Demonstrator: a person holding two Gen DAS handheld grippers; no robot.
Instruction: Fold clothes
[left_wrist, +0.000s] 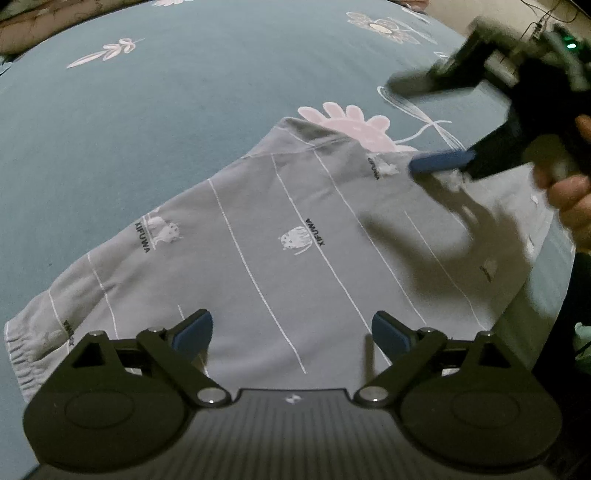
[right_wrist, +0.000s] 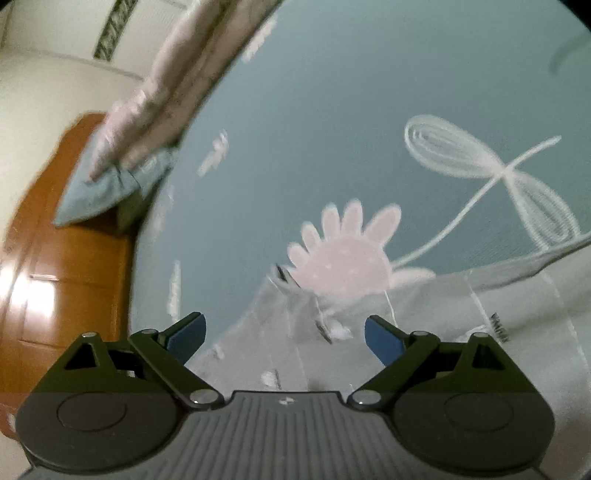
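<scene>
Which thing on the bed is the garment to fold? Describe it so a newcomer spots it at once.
Start from the blue bedsheet printed with pink flowers. Lying flat on it is the grey garment, close beneath both open grippers. Thin white lines, small cartoon prints with dark lettering and a gathered elastic cuff set it apart from the sheet around it.

Left gripper (left_wrist: 291, 334) angled steeply down, jaws wide; right gripper (right_wrist: 284, 334) (hand-held, motion-blurred) likewise spread wide.
</scene>
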